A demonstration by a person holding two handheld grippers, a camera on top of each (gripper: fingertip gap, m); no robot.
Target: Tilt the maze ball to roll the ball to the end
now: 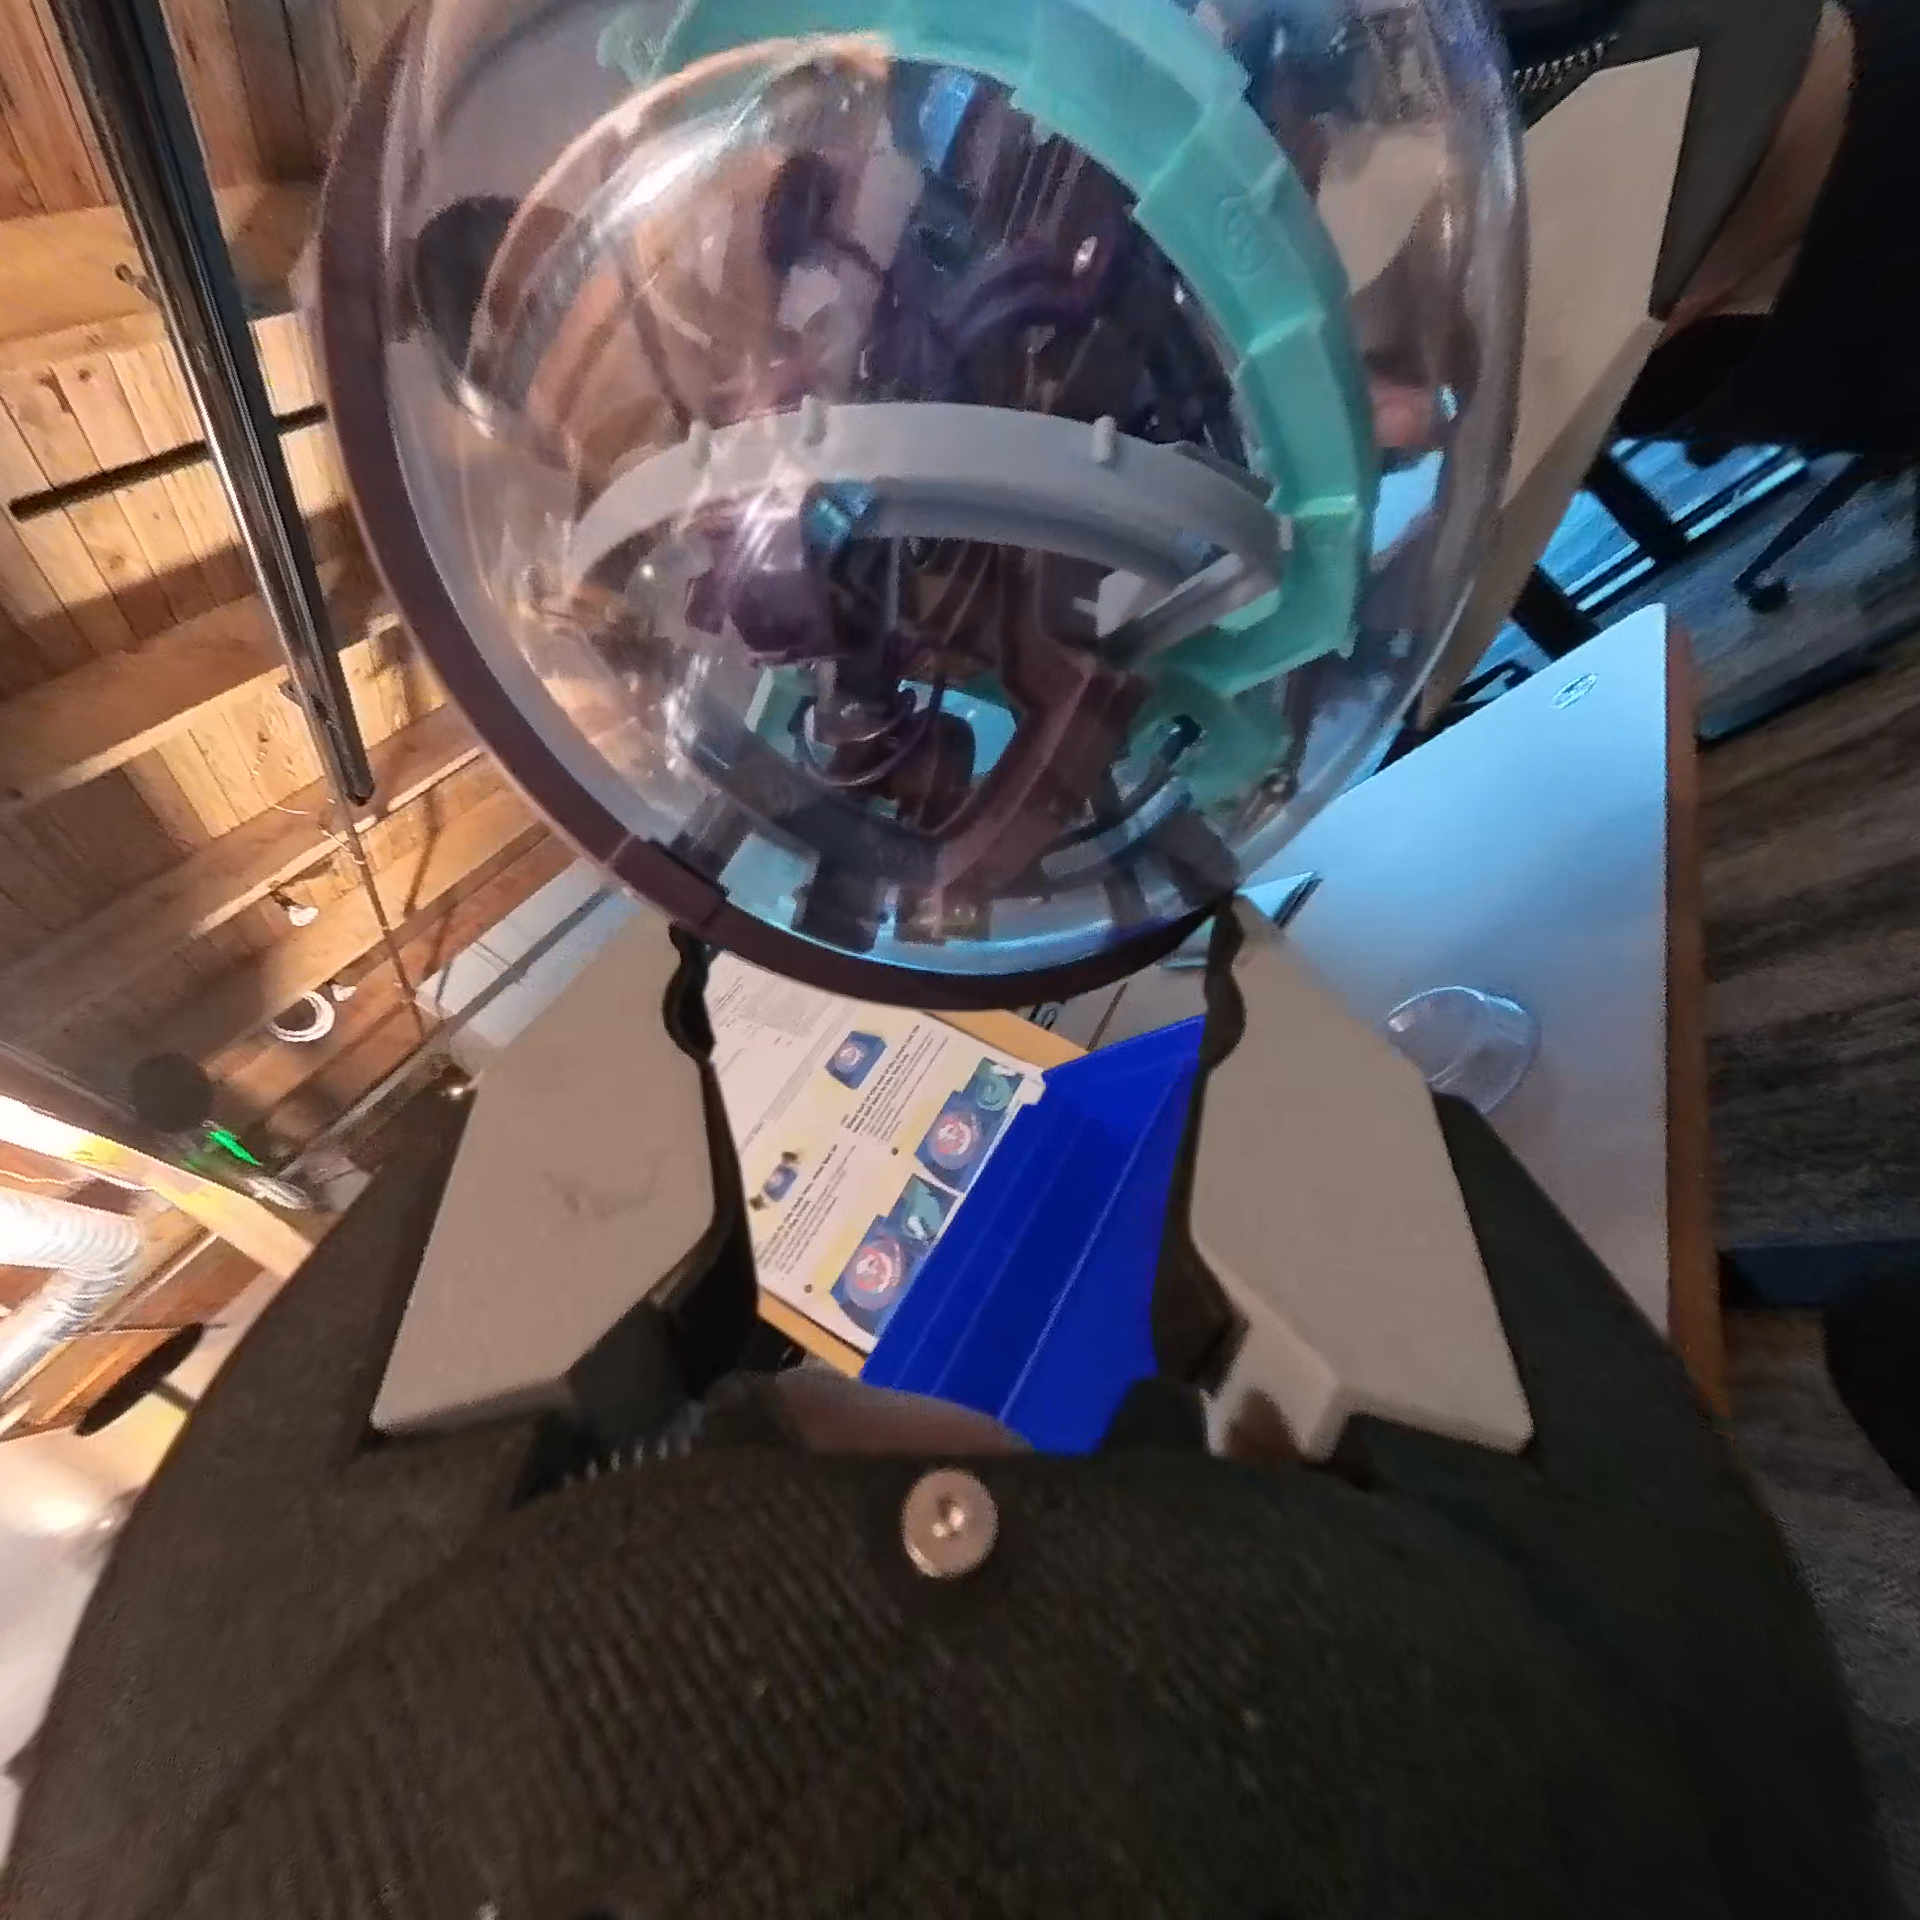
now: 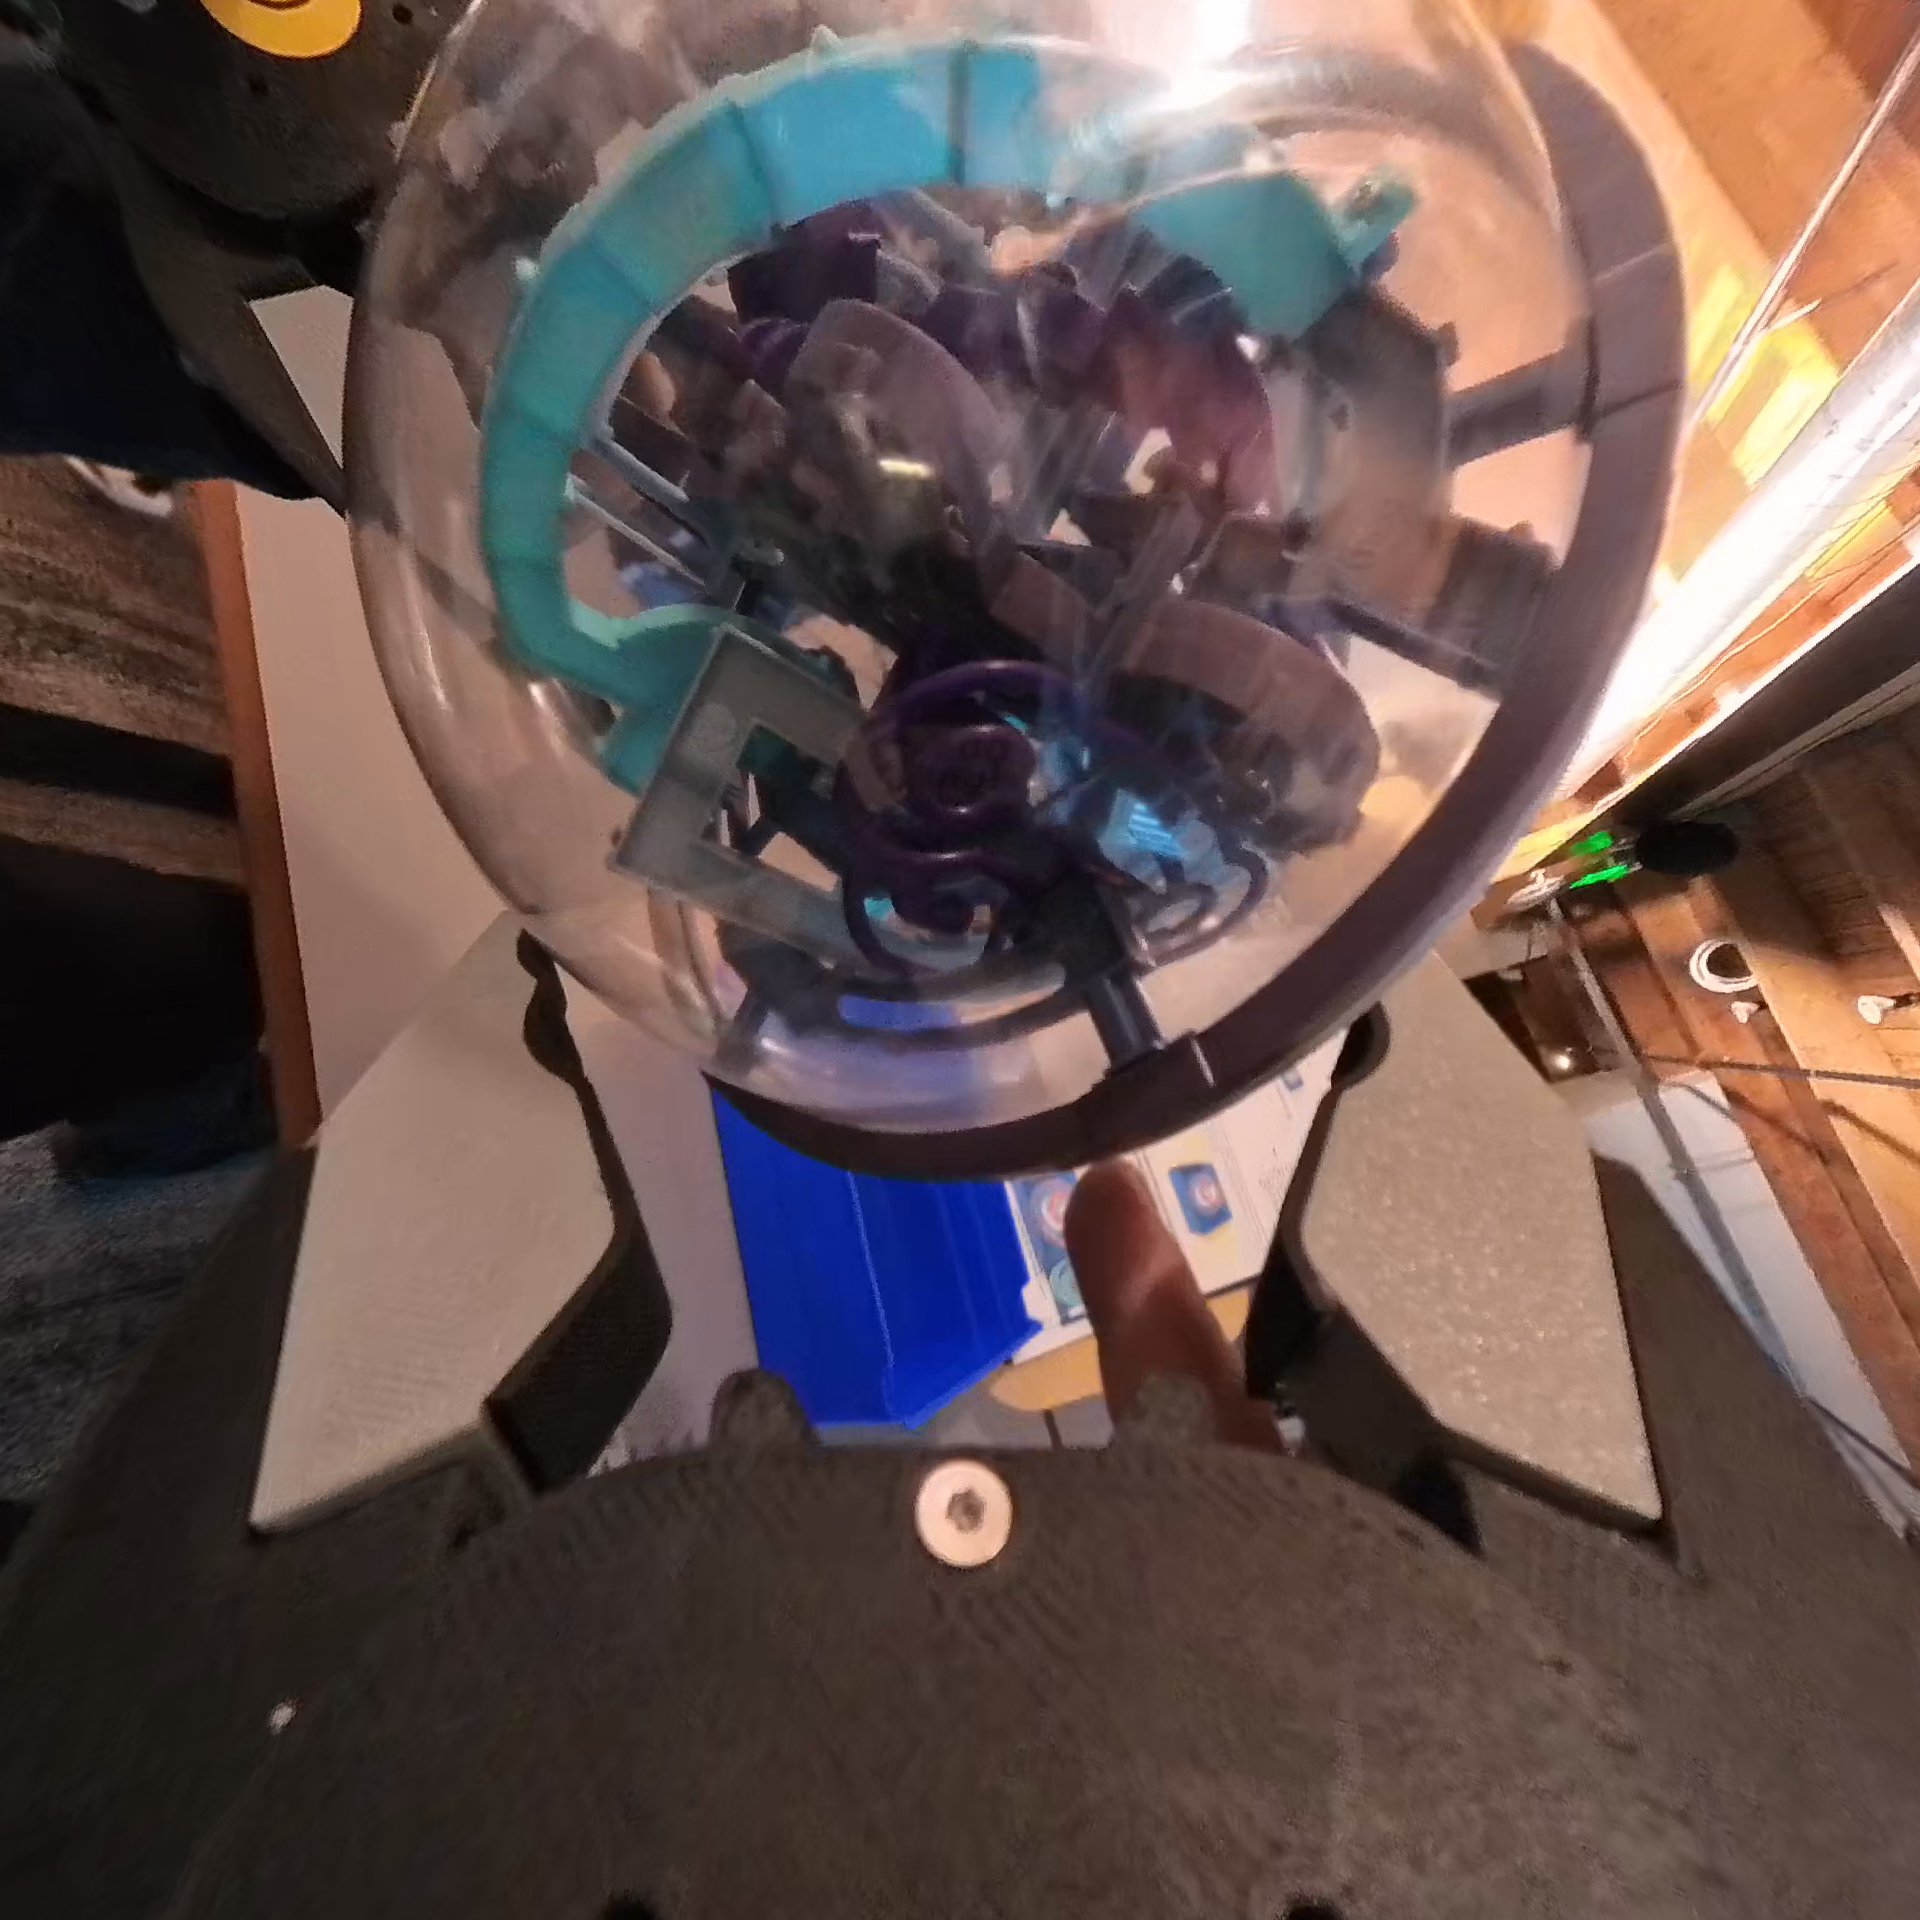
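Observation:
The maze ball (image 1: 935,468) is a clear sphere with a dark equator ring, teal and grey tracks and purple parts inside. It is held in the air between my two grippers. My left gripper (image 1: 951,935) is open wide, its fingertips against the sphere's near side. My right gripper (image 2: 948,1003) is open wide too and cups the opposite side of the maze ball (image 2: 987,571). Each view shows the other gripper's grey pad beyond the sphere (image 1: 1621,208) (image 2: 281,343). I cannot pick out the small ball inside for certain.
Below lie a blue bin (image 1: 1039,1216) (image 2: 862,1278) and a printed instruction sheet (image 1: 862,1122) (image 2: 1195,1195) on a white table (image 1: 1507,831). A clear plastic stand (image 1: 1465,1039) sits on the table. A person's finger (image 2: 1143,1309) shows between the right fingers. Wooden wall (image 1: 104,416) behind.

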